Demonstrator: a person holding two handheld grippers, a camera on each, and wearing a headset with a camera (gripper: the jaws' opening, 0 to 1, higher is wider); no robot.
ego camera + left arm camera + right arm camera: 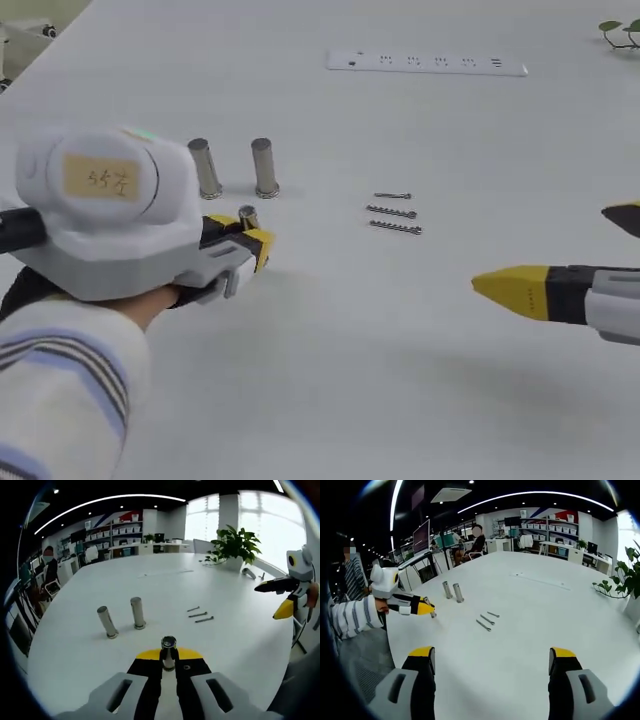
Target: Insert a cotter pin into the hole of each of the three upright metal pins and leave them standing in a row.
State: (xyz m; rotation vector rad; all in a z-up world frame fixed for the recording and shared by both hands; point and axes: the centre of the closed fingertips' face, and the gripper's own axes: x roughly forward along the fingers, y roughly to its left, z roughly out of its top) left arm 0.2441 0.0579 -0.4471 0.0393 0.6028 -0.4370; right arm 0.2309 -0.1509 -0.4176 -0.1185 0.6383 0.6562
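While the left gripper (258, 248) clamps one pin (168, 645) at lower left, the right gripper (490, 662) hangs wide open at right.
Two pins (204, 168) (264, 167) stand upper left, so the held one is likely bound for their row; three cotter pins (395, 212) lie mid-frame, unused. Jaws hide the held pin's base, no hole can be made out, and the frame edge crops the right gripper.

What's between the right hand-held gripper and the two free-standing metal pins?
The three cotter pins lie on the white table between the right hand-held gripper and the metal pins; the right gripper view and head view show it.
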